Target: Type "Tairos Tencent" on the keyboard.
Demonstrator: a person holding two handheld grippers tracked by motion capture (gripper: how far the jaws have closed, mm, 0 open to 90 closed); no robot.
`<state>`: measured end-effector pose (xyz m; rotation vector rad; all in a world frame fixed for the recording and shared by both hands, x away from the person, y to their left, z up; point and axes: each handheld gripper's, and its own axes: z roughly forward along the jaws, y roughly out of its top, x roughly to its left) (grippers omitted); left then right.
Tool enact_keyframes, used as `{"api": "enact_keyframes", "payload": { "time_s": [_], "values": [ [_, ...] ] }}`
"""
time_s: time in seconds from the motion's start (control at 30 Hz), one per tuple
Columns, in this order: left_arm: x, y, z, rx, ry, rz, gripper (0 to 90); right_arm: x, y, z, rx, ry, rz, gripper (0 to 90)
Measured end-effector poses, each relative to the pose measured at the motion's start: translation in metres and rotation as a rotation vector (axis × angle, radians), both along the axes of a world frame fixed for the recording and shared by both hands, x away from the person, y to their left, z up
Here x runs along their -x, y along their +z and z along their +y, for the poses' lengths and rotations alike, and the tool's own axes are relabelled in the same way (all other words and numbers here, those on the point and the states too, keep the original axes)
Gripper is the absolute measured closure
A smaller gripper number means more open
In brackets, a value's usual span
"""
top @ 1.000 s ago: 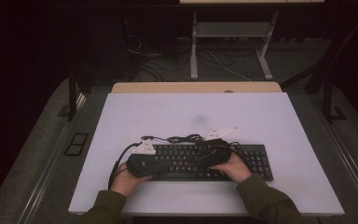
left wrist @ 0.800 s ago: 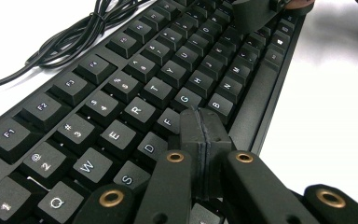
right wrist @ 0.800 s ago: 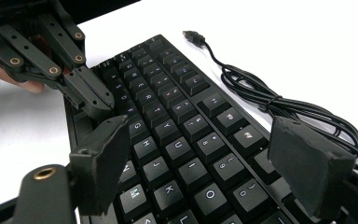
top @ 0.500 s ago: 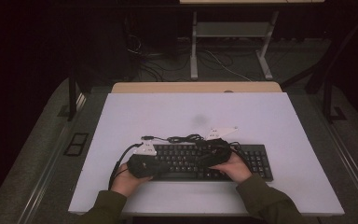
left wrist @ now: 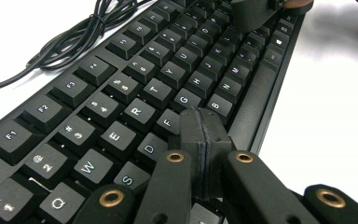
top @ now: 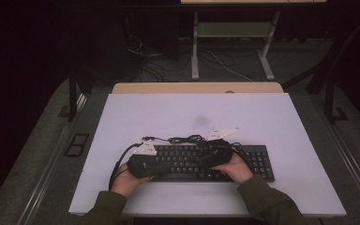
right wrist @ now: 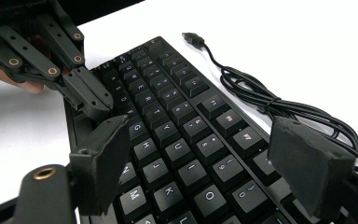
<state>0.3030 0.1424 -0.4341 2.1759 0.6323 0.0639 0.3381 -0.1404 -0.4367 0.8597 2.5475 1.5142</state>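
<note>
A black keyboard (top: pixel 255 161) lies near the front edge of the white table, with its coiled black cable (top: pixel 183 139) just behind it. My left gripper (top: pixel 155 164) hovers over the keyboard's left half. Its jaws are shut, pads pressed together with nothing between them (left wrist: pixel 205 135), right over the keys near F and G on the keyboard (left wrist: pixel 121 93). My right gripper (top: pixel 205 159) sits over the keyboard's middle, jaws open (right wrist: pixel 205 163) and straddling the U, I, J, K keys of the keyboard (right wrist: pixel 177 126). The left gripper's (right wrist: pixel 93 100) tip points at the keys facing it.
The cable (right wrist: pixel 279 105) ends in a loose USB plug (right wrist: pixel 193 37) on the white tabletop (top: pixel 262 117). A wooden strip (top: pixel 197 87) borders the table's far edge. Desk legs and wires stand on the dark floor beyond.
</note>
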Motion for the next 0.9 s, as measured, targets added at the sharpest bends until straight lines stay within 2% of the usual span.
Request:
{"api": "enact_keyframes", "payload": {
  "time_s": [0.13, 0.23, 0.63, 0.9],
  "values": [
    [0.0, 0.002, 0.0, 0.014, 0.011, -0.006, 89.3, 0.0, 0.0, 0.0, -0.001, 0.0, -0.001, 20.6],
    [-0.002, 0.003, 0.002, 0.008, 0.009, -0.012, 89.3, 0.0, 0.0, 0.0, -0.002, 0.0, 0.001, 20.6],
    [-0.012, 0.007, 0.008, 0.027, 0.064, -0.04, 89.3, 0.0, -0.001, 0.001, 0.002, 0.001, 0.001, 20.9],
    [-0.02, 0.005, 0.009, 0.019, 0.095, -0.049, 89.3, 0.0, -0.001, 0.001, 0.003, 0.0, 0.003, 21.1]
  ]
}}
